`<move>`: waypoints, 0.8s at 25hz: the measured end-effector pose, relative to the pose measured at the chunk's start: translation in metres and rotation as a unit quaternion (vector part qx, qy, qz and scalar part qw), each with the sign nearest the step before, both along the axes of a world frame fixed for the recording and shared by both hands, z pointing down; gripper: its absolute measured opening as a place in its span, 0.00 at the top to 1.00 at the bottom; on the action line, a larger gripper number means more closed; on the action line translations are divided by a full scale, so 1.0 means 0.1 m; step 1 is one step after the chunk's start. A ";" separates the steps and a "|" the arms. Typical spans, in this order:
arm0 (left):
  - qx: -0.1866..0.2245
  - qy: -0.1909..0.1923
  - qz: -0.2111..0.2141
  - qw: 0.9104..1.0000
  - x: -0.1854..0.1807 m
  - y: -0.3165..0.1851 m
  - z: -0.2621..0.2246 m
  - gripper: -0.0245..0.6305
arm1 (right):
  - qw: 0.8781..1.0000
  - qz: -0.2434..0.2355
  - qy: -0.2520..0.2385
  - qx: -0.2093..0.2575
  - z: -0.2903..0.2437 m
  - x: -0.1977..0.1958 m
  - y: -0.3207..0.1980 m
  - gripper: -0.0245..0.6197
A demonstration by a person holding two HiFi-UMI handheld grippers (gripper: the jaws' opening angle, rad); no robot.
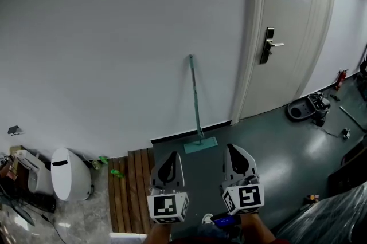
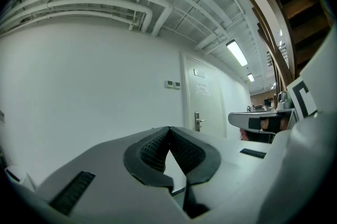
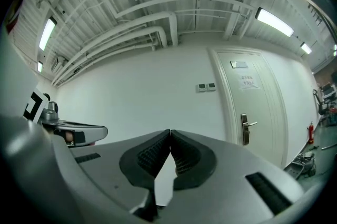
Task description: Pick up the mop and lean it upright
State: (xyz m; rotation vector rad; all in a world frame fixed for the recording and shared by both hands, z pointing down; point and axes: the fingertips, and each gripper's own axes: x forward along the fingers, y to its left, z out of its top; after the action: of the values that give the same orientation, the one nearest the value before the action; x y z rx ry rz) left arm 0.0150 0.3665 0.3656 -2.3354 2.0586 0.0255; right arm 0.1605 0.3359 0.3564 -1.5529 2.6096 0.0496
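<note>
The mop (image 1: 196, 98) stands upright with its thin teal handle leaning against the white wall. Its flat teal head (image 1: 200, 145) rests on the dark floor at the wall's foot. My left gripper (image 1: 171, 154) and right gripper (image 1: 230, 147) hover side by side low in the head view, a short way in front of the mop head and touching nothing. Both point at the wall. In the left gripper view the left gripper (image 2: 169, 128) has its tips touching with nothing between them. The right gripper (image 3: 170, 132) looks the same in its own view. Neither gripper view shows the mop.
A white door (image 1: 289, 19) with a lever handle (image 1: 268, 44) stands right of the mop. A wooden slat board (image 1: 132, 185) and a white rounded bin (image 1: 69, 174) lie to the left. A dark round machine (image 1: 307, 108) and a plastic-wrapped bulk (image 1: 332, 217) sit on the right.
</note>
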 end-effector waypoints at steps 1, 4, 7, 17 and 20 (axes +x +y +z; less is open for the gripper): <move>0.000 0.001 0.000 1.000 0.06 -0.06 -0.01 0.94 | 1.000 0.000 0.000 0.000 0.00 0.05 -0.06 0.94; 0.004 0.002 0.003 1.000 0.23 -0.25 -0.04 0.94 | 1.000 0.001 -0.003 0.004 -0.02 0.20 -0.24 0.94; 0.008 0.005 0.001 1.000 0.33 -0.38 -0.07 0.94 | 1.000 -0.001 -0.004 0.008 -0.04 0.30 -0.39 0.94; 0.003 0.005 -0.015 1.000 0.34 -0.61 0.01 0.94 | 1.000 -0.022 -0.002 0.002 0.03 0.25 -0.66 0.94; 0.003 0.009 -0.012 1.000 0.32 -0.71 0.03 0.94 | 1.000 -0.021 -0.002 0.000 0.06 0.22 -0.77 0.94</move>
State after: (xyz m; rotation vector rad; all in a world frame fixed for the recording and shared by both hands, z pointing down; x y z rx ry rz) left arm 0.0466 0.2951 0.3682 -2.3158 2.0919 0.0534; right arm 0.1822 0.2589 0.3626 -1.4973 2.6374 0.0437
